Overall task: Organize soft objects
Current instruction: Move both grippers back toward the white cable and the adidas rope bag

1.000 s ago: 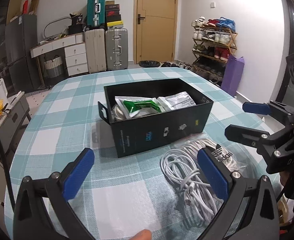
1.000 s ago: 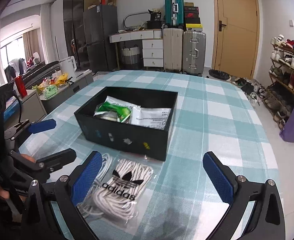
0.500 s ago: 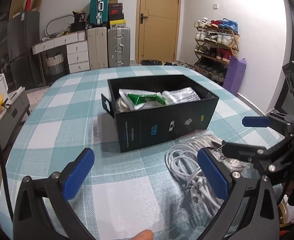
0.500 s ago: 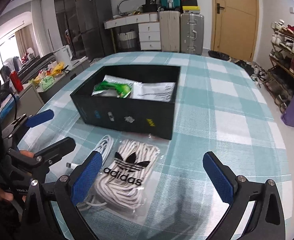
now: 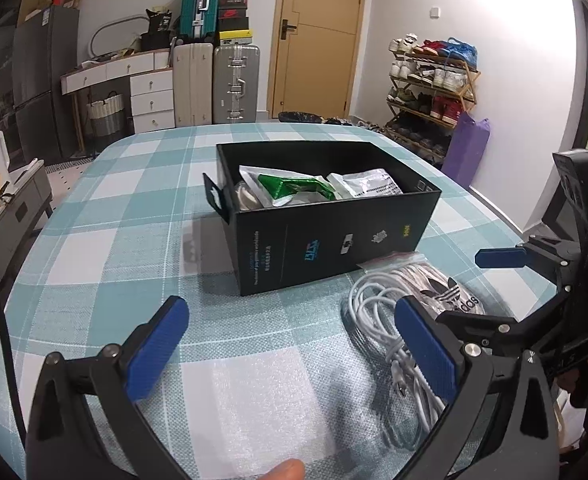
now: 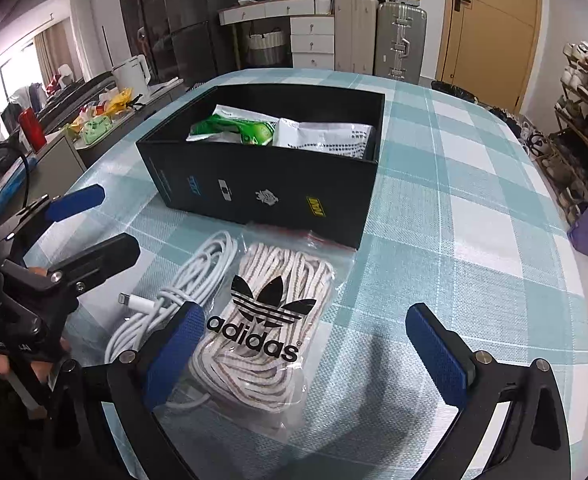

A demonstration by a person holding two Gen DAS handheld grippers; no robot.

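Observation:
A black box (image 5: 333,240) (image 6: 278,184) stands mid-table, holding a green pouch (image 5: 294,188) (image 6: 238,130) and a white printed packet (image 5: 367,186) (image 6: 325,138). In front of it lie a coiled white cable (image 5: 377,312) (image 6: 198,276) and a clear Adidas bag of white laces (image 6: 266,320) (image 5: 449,292). My left gripper (image 5: 290,348) is open above the cloth, its right finger over the cable. My right gripper (image 6: 305,356) is open low over the laces bag, nothing gripped. Each gripper also shows at the edge of the other's view.
The table wears a teal-and-white checked cloth (image 5: 126,240). Its right edge drops toward a purple bag (image 5: 463,148) and a shoe rack (image 5: 429,88). Suitcases (image 5: 234,80), drawers and a door stand behind. A cluttered side counter (image 6: 94,120) runs along the left.
Both grippers have moved forward and lower toward the items. The laces bag and cable now lie closer in the right wrist view. Nothing was taken hold of.

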